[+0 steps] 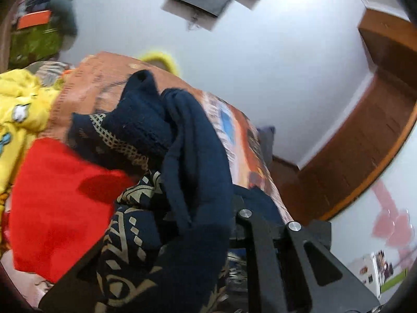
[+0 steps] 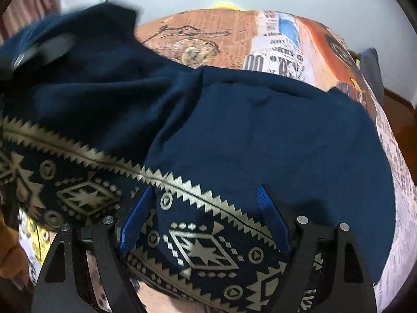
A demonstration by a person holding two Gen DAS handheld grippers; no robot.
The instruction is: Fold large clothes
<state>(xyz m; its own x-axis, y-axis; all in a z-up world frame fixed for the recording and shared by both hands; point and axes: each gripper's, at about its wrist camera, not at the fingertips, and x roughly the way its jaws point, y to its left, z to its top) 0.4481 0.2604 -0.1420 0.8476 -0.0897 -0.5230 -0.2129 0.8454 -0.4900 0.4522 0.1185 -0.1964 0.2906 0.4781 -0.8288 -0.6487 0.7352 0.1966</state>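
While my left gripper [image 1: 208, 224] is pinched nearly shut on a bunched fold of the navy sweater [image 2: 234, 135], with cloth draped over its fingers so that I cannot see the tips, my right gripper [image 2: 206, 224] stands wide apart with nothing between its blue pads [image 2: 134, 221], hovering just above the patterned band [image 2: 203, 253] of the same garment. The sweater lies spread across the bed with the orange newspaper-print cover [image 2: 208, 39], its left part lifted and crumpled in my grasp. I judge the step in hand to be gathering one side or sleeve to carry it over the body for the first fold. Next, I think, the right side needs to come down and pin or grip the hem so the cloth does not drag as the left carries its fold across; a loose bunch could slip or fold crooked. My left wrist view alone shows the red garment [image 1: 60, 195] and the yellow printed clothes [image 1: 18, 114] lying beside the sweater, and the wooden floor [image 1: 365, 143] beyond the bed. My right wrist view alone shows how flat the sweater's body lies and the full zigzag border [image 2: 91, 151].
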